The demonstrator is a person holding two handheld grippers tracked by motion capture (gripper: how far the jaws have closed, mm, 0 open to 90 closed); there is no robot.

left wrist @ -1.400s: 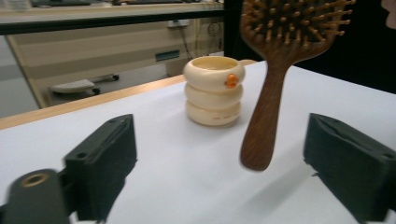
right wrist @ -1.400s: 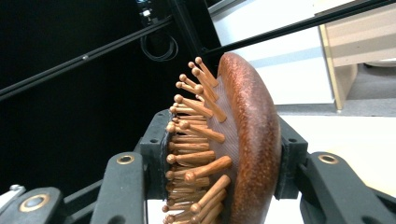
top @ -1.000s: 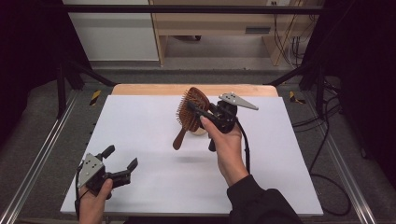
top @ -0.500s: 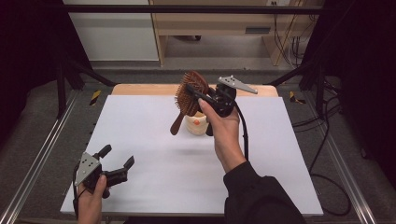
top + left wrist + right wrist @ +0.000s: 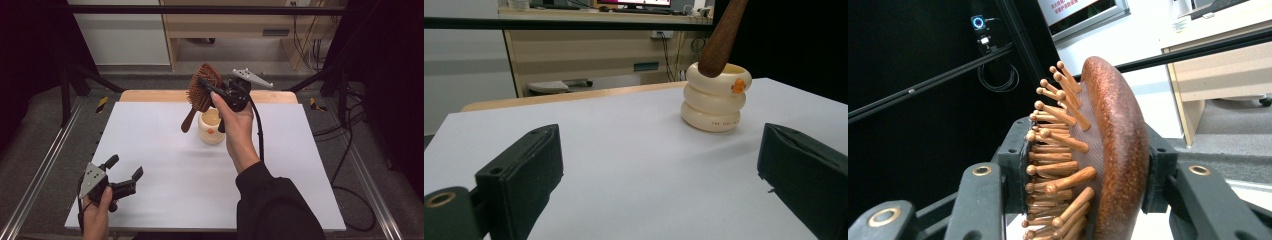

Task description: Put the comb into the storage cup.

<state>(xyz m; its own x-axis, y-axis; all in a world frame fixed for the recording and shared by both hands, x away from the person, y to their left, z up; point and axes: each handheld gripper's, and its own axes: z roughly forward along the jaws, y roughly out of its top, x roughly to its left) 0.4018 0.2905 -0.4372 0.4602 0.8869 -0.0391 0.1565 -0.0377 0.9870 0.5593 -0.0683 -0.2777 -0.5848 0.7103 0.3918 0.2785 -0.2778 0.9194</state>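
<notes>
Lowering hairbrush toward cup

High view: right tongs (image 5: pixel 209 89) gripped the hairbrush (image 5: pixel 202 92) head, handle angled down beside the cream cup (image 5: pixel 211 127) on the bench (image 5: pixel 165 165). Left tongs (image 5: pixel 125 175) idle, open.
Left gripper view: handle tip (image 5: pixel 719 47) sat at the cup (image 5: pixel 715 97) rim.
Right gripper view: pads clamped bristles and back (image 5: pixel 1115 150). Best to centre the tip, then descend straight.

The cup (image 5: pixel 211 127) stands on the worktop (image 5: pixel 165 170) toward its far edge, roughly midway between the left and right edges. The hairbrush (image 5: pixel 200 95) hangs above the cup, its head over the far edge and its handle end slanting down to just left of the cup's rim. The right gripper (image 5: pixel 212 90) sits above the cup, jaws clamped across the brush head. The left gripper (image 5: pixel 124 172) rests at the worktop's near left corner, well apart from the cup.
</notes>
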